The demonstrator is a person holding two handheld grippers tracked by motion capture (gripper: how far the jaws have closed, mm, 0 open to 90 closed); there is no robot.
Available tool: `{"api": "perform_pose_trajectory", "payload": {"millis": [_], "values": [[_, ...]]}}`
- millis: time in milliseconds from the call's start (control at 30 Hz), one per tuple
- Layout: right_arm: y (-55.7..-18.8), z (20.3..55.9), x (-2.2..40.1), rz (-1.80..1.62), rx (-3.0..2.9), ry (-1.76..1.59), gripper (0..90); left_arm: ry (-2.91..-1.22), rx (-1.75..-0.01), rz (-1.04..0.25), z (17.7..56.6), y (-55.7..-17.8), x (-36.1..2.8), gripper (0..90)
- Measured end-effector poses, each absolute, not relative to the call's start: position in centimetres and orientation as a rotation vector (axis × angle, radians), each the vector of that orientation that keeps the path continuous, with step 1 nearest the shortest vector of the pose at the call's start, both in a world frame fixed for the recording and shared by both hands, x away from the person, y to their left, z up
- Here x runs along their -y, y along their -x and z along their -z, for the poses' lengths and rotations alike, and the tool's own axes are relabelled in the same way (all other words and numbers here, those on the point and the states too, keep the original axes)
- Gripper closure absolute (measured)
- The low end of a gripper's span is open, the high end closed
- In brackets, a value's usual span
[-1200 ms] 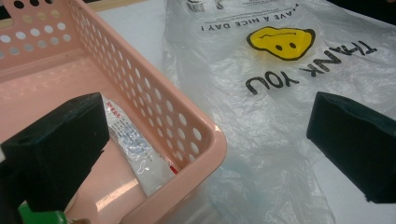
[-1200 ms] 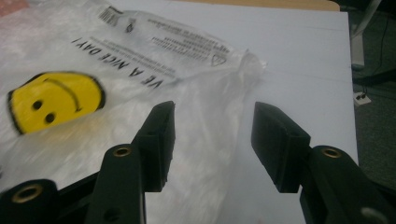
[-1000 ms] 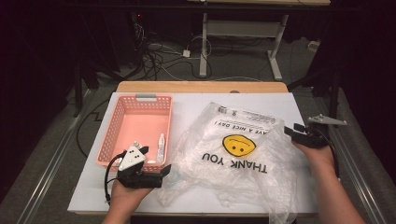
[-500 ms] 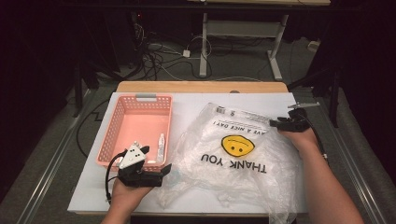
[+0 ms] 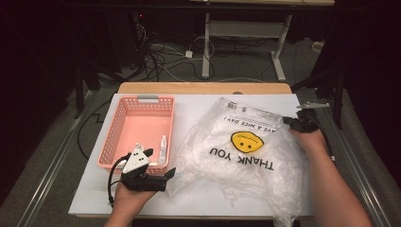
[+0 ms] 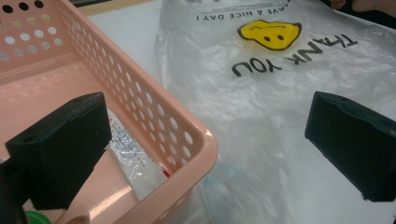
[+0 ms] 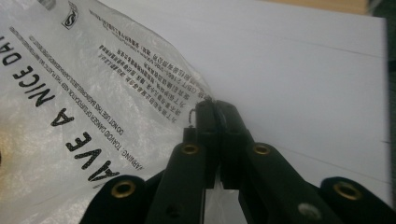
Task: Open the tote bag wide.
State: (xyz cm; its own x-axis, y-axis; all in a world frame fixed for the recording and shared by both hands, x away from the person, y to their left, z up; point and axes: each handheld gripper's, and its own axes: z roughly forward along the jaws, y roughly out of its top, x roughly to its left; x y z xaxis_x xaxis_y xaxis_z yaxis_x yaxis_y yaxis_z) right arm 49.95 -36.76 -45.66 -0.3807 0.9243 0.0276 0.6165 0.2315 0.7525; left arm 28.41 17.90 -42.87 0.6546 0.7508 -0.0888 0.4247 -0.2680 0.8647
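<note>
Pinching the plastic bag (image 7: pixel 93 93) edge with your right gripper (image 7: pixel 215 109), jaws together; your left gripper (image 6: pixel 205 140) wide apart beside the pink basket (image 6: pixel 154 107)

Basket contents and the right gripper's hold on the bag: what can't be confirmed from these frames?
- Packet in the pink basket: left gripper view, one black jaw covers part of it and its print is blurred.
- Same item: high view, too small to identify.
- Right gripper: jaws shut at the plastic bag edge; whether film sits between them is hidden by the jaws.
- Green object: cut off by the bottom edge.
</note>
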Motion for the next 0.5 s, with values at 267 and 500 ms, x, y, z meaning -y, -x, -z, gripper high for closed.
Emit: {"api": "perform_pose_trajectory", "payload": {"millis": [267, 500], "values": [[-49.6, 45.0, 41.2, -0.927, -1.941, -1.502, 90.0, -1.904, -0.898, -0.410, 42.8, -29.3, -17.6, 0.0], [-49.0, 45.2, 43.6, -0.919, -1.856, -1.590, 89.5, -1.909, -0.854, -0.453, 42.4, -29.0, -17.1, 0.0]]}}
